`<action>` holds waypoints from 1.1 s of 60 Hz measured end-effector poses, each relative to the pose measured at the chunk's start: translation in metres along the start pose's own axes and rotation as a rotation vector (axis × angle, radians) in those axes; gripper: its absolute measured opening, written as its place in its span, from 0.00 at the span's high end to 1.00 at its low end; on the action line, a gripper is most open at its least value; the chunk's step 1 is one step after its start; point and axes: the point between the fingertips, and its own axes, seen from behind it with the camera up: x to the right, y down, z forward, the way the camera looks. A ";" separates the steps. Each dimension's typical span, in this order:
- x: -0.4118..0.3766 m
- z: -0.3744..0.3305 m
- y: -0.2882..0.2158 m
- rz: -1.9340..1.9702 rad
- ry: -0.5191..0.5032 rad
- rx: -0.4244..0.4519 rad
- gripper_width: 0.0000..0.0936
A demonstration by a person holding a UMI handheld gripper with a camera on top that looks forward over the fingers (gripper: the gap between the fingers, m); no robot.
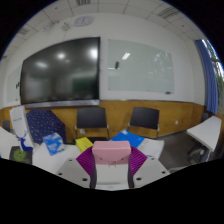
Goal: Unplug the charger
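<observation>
A pink block-shaped charger (pixel 112 152) sits between my two fingers, held up in the air facing the room. My gripper (pixel 112 160) is shut on it, with the magenta pads (pixel 87 158) pressing on its left and right sides. No cable or socket shows in this view. The lower part of the charger is hidden behind the fingers.
A meeting room lies beyond: a dark wall screen (pixel 62 70), a whiteboard (pixel 138 66), and two dark chairs (pixel 92 120) against the wall. A dark patterned bag (pixel 45 125) stands at the left. Yellow (pixel 84 143) and blue (pixel 127 137) items lie just beyond the fingers.
</observation>
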 end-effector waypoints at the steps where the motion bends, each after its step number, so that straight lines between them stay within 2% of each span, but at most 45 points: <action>1: 0.012 -0.001 0.004 -0.002 0.012 -0.014 0.54; 7: 0.080 0.001 0.047 -0.033 0.089 -0.127 0.53; 12: 0.115 0.001 0.090 -0.032 0.100 -0.221 0.53; 20: 0.133 0.009 0.157 -0.072 0.063 -0.366 0.48; 25: 0.139 0.016 0.184 -0.075 0.044 -0.412 0.46; 32: 0.143 0.023 0.212 -0.060 0.027 -0.477 0.36; 33: 0.142 0.024 0.212 -0.053 0.020 -0.473 0.35; 38: 0.144 0.023 0.208 -0.047 0.016 -0.478 0.06; 41: 0.148 0.016 0.200 -0.052 0.022 -0.477 0.12; 45: 0.145 -0.001 0.177 -0.056 0.008 -0.458 0.08; 48: 0.144 -0.021 0.158 -0.052 0.005 -0.458 0.09; 57: 0.133 -0.117 0.095 -0.056 0.004 -0.478 0.09; 66: 0.125 -0.210 0.058 -0.055 0.020 -0.483 0.09</action>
